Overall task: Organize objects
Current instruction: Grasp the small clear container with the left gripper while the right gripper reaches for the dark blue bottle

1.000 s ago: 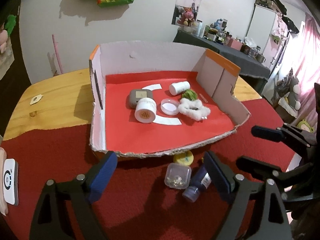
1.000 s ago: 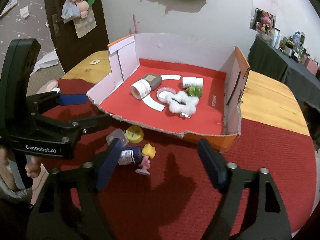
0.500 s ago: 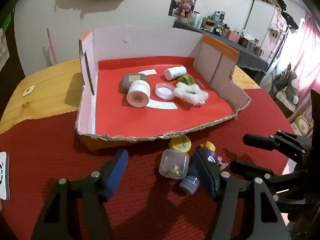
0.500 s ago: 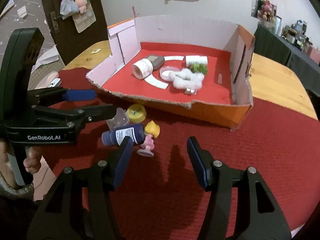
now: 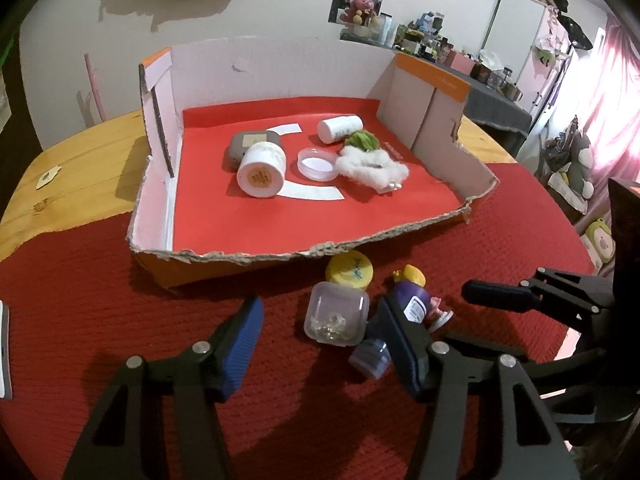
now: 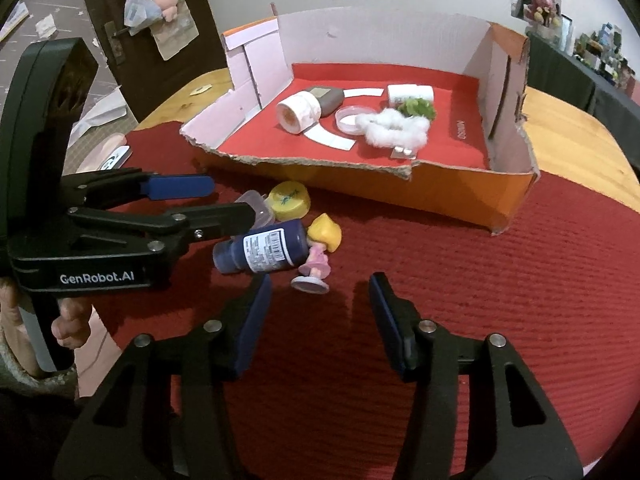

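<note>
Red woven tablecloth (image 5: 100,300) now fills both views; both grippers, left gripper (image 5: 320,344) and right gripper (image 6: 320,320), have neared the twelve-o'clock clutter, jaws closing, empty; a pickup looks imminent.

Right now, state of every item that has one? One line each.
Cardboard box: open, front wall torn low.
White jar: on its side in the box.
Clear lid: lying flat in the box.
Dark blue bottle: lying on the red cloth.
Doll figure: tipped against the bottle.
Clear lidded tub: closed.
Left gripper: fingers closing, nothing gripped.
Right gripper: fingers closing, nothing between them.
</note>
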The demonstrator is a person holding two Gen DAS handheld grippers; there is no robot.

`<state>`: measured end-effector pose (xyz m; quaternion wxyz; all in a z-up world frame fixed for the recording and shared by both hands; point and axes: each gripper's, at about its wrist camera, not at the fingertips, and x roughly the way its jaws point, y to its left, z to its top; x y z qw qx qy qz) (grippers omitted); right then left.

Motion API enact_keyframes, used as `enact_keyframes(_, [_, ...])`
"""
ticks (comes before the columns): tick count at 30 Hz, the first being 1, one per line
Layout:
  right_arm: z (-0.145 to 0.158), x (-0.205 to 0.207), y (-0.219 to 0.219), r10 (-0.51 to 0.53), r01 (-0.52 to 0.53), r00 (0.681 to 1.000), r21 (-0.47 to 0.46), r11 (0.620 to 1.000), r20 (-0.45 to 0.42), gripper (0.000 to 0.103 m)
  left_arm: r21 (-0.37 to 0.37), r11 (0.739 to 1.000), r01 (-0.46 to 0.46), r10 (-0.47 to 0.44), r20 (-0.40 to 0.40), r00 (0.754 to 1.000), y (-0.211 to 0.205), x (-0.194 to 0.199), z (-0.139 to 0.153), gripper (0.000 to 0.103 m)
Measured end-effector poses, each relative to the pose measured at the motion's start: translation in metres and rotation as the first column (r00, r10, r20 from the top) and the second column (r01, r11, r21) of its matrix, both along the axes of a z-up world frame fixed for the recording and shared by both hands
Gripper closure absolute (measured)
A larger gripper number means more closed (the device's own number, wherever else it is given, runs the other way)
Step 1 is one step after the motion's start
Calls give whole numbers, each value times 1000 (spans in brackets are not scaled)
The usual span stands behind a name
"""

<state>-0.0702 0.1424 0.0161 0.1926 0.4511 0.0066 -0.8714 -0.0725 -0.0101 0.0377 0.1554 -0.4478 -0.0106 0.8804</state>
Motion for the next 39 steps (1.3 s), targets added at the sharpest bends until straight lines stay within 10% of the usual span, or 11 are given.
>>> enact_keyframes(39, [-7,-7,-1,0,1,999,41,999,-34,83,-3,1000,-15,15,11,1000,1,2,-16,67])
